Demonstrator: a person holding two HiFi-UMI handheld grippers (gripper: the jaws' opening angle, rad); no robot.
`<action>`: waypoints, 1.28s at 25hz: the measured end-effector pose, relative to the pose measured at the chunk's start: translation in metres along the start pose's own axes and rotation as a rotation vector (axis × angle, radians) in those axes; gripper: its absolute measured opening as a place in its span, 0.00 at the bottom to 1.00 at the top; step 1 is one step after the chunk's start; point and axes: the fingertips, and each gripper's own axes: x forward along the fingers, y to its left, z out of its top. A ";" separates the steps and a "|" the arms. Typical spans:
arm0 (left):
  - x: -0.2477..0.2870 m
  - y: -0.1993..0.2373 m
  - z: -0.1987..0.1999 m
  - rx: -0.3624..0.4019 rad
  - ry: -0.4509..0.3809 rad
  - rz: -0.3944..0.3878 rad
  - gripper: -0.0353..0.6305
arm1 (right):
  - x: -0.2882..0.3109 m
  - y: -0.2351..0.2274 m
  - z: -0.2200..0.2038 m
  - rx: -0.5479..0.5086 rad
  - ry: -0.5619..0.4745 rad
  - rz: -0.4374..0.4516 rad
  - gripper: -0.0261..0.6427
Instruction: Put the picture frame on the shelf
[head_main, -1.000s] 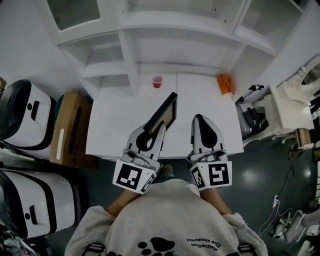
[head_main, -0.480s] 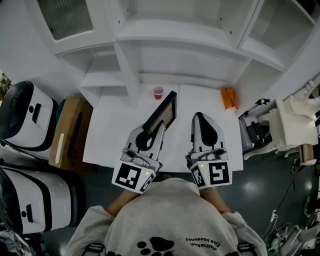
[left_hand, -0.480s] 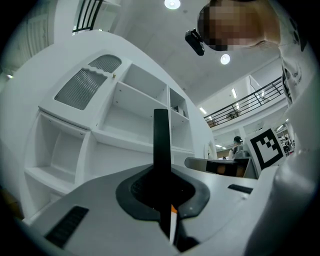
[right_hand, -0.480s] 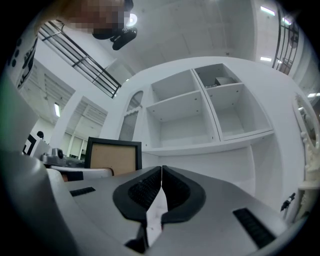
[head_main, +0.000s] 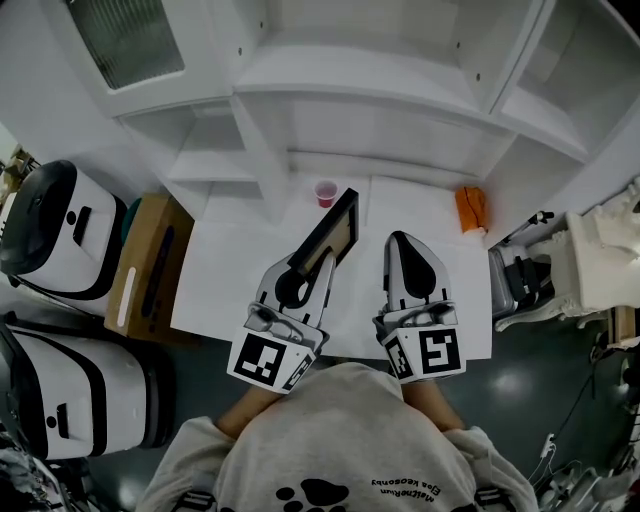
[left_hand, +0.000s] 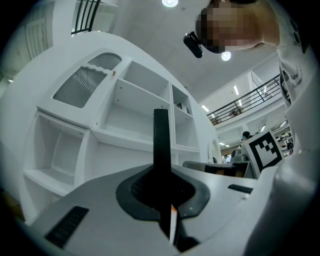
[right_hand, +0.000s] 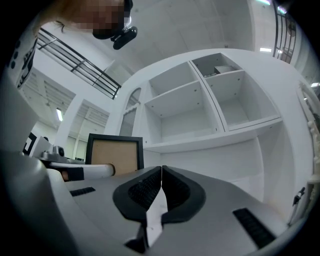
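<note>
Your frame (head_main: 330, 228) looks matt black with a brown board back; the shelf (head_main: 400, 95) at twelve o'clock is smooth white.

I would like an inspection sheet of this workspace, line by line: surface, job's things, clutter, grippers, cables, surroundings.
Surface: white table in front of the shelves.
Job's things: picture frame held on edge above the table, not yet on the white shelf unit.
Clutter: red cup near the table's back edge; orange object at the back right.
Grippers: left gripper shut on the picture frame; right gripper shut, holding nothing.
Cables: thin cables on the floor at the right.
Surroundings: cardboard box and white-and-black machines at the left; white equipment at the right.
</note>
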 end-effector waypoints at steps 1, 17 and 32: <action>0.002 0.001 0.001 0.001 -0.001 -0.001 0.09 | 0.001 0.000 0.000 0.000 0.002 0.004 0.09; 0.044 0.021 0.032 0.031 -0.062 -0.051 0.09 | 0.036 -0.014 0.024 -0.052 -0.007 -0.019 0.09; 0.071 0.042 0.057 0.072 -0.115 -0.061 0.09 | 0.063 -0.024 0.042 -0.073 -0.057 -0.031 0.09</action>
